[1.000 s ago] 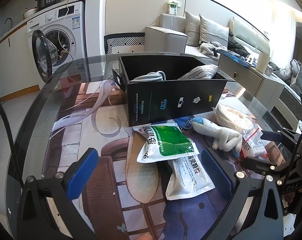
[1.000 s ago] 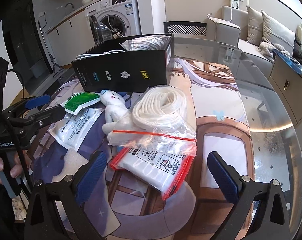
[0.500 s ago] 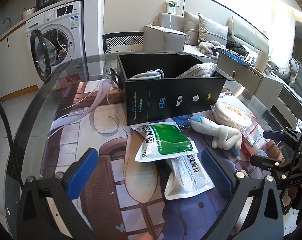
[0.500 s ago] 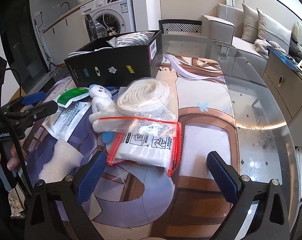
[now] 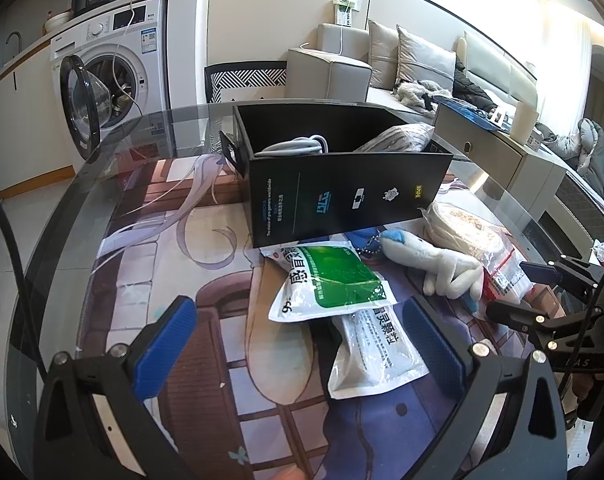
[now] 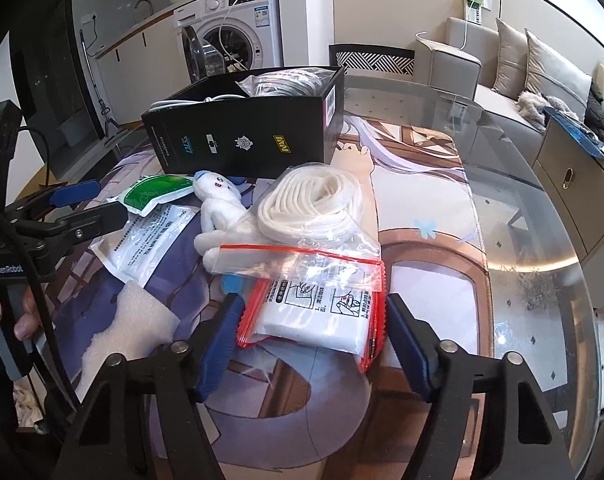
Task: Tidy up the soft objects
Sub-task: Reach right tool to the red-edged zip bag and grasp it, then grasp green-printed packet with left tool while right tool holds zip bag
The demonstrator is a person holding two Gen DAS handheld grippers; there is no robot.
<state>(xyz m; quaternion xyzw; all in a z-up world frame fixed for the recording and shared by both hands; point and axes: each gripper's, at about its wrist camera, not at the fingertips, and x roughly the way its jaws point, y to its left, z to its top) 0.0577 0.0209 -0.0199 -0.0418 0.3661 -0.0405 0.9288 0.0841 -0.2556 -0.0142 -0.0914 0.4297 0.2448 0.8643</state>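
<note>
The right gripper [image 6: 310,332] is closing on the red-edged zip bag [image 6: 318,304], a clear pouch with a folded white pad and a printed instruction sheet inside, which lies flat on the printed table mat [image 6: 430,292] well in front of the black box [image 6: 245,128]. The blue pads sit at the bag's two side edges; the left one looks to be at the plastic, the right one just beside it, so I would not call it gripped yet. The bag should be light and limp, with slick film that can slide between the pads and sag once lifted; a hold across the padded middle, where the white filling gives the pads something to bite, seems safer than the thin sealed rim. Its upper end is tucked under a second clear bag holding a coil of white rope [image 6: 314,204], nearer the black box, so a lift may drag that one along. A white plush toy [image 6: 217,216] lies to the left of the rope bag, just in front of the black box. The left gripper [image 5: 297,344] hangs with its jaws wide apart and nothing between them, above two medicine sachets [image 5: 334,284] in front of the same box.
</note>
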